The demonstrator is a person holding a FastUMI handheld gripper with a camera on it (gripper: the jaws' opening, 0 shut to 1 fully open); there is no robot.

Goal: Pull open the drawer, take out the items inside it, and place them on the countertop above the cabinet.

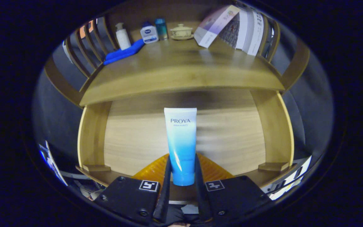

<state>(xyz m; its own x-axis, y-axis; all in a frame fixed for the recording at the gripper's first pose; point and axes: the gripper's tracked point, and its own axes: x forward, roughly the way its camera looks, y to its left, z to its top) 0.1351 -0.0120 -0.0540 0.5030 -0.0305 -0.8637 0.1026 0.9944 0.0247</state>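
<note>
- Pinching the tube [181,142] near its lower, cap end: my gripper [183,171] has both fingers pressed on its two sides, the tube standing upright between them
- Tube sits over the open drawer [91,138], its upper end pointing toward the countertop [181,72]
- Handling, as I judge it: light, soft-walled plastic with a glossy skin, so likely to slip or dent under a hard squeeze; the stiffer cap end is the sound place to hold, and that is where I have it
- An orange ribbed item [214,168] lies just behind my fingers, low in the drawer; what it is I cannot tell
- Remaining drawer floor in sight is bare wood; the part hidden by my fingers I cannot vouch for
- Countertop holds, along its back, a blue cloth [123,53], a pump bottle [123,36], a white jar [149,33], a teal bottle [161,28], a lidded cup on a saucer [181,31] and leaning boxes [232,26]
- Front half of the countertop is free for setting the tube down
</note>
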